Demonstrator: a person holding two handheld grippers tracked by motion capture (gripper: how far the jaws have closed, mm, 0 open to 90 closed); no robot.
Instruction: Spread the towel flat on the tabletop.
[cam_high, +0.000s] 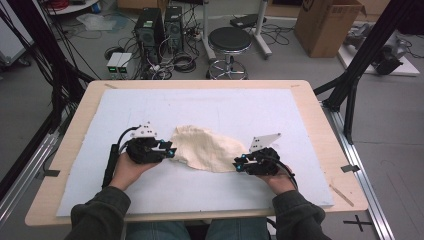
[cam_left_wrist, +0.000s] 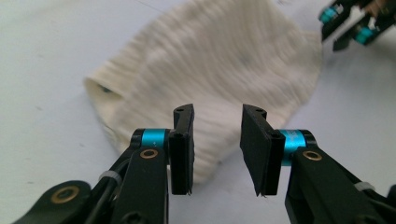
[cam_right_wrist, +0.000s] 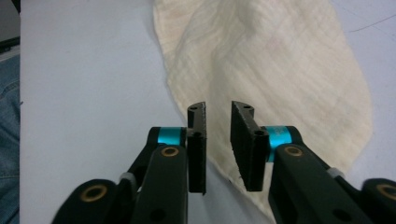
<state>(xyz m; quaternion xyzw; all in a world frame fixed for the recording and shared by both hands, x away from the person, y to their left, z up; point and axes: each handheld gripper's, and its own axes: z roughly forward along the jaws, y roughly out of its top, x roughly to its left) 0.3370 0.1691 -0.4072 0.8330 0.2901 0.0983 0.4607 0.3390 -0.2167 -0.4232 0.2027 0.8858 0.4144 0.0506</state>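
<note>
A crumpled cream cloth (cam_high: 207, 147) lies in the middle of the white board (cam_high: 225, 102). My left gripper (cam_high: 172, 151) sits at the cloth's left edge, its jaws open. In the left gripper view the cloth (cam_left_wrist: 219, 56) spreads beyond and under the open left gripper (cam_left_wrist: 217, 114), with nothing pinched between the pads. My right gripper (cam_high: 236, 165) is at the cloth's lower right edge. In the right gripper view the right gripper (cam_right_wrist: 218, 109) hangs over the cloth's border (cam_right_wrist: 280, 65), its jaws a narrow gap apart and gripping nothing. The right gripper (cam_left_wrist: 355, 23) also shows far off in the left gripper view.
The board covers most of a wooden table (cam_high: 330, 150). Black frame struts (cam_high: 357, 65) rise at the right and left sides. Behind the table stand a stool (cam_high: 229, 42), computer towers (cam_high: 160, 30) with cables, and a cardboard box (cam_high: 327, 25).
</note>
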